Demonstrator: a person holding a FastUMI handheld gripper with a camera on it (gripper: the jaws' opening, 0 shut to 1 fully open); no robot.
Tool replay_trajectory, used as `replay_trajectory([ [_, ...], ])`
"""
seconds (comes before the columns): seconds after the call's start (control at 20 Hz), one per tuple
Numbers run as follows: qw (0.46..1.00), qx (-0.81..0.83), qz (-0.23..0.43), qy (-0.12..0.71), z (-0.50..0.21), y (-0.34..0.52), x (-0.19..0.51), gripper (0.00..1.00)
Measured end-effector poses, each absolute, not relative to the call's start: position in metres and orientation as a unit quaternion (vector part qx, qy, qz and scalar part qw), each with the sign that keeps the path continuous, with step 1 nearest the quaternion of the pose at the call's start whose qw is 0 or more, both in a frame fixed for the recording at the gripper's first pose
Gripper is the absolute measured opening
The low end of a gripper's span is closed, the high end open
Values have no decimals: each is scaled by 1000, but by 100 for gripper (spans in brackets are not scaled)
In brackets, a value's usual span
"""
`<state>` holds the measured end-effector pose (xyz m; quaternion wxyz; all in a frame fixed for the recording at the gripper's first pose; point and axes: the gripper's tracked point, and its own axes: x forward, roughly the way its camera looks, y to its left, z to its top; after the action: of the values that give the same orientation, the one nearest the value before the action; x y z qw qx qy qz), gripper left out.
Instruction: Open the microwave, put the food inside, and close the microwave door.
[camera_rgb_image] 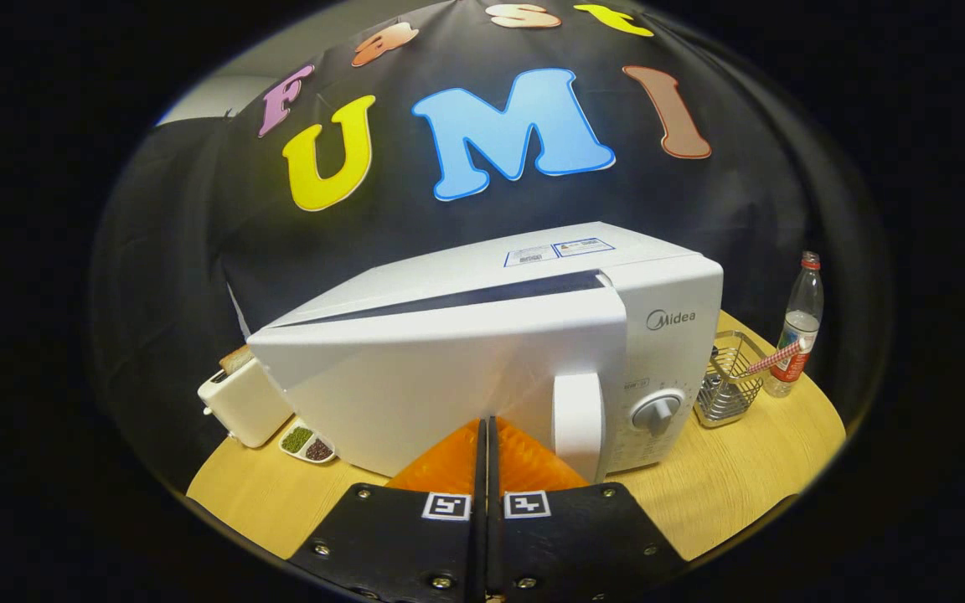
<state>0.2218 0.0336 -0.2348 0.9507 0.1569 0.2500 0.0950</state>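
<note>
On the wooden table (750,469) stands one white microwave (482,352), its door (441,385) slightly ajar, just ahead of the gripper (487,435), whose two fingers are pressed together on nothing. Around it: one toaster (241,402), one wire basket (730,378), one bottle (799,331), one two-part dish (307,443)

The gripper (487,435) shows at the bottom centre of the frame as two broad flat plates meeting along a thin central seam; each plate carries a square black-and-white marker near its inner top corner; small round screws dot the plate edges; both fingers taper forward, pressed together, nothing between them.
</note>
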Motion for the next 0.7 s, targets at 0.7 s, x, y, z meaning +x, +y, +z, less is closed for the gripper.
replay_trajectory([
  [0.7,959,117,64,250,-239,25,246,1],
])
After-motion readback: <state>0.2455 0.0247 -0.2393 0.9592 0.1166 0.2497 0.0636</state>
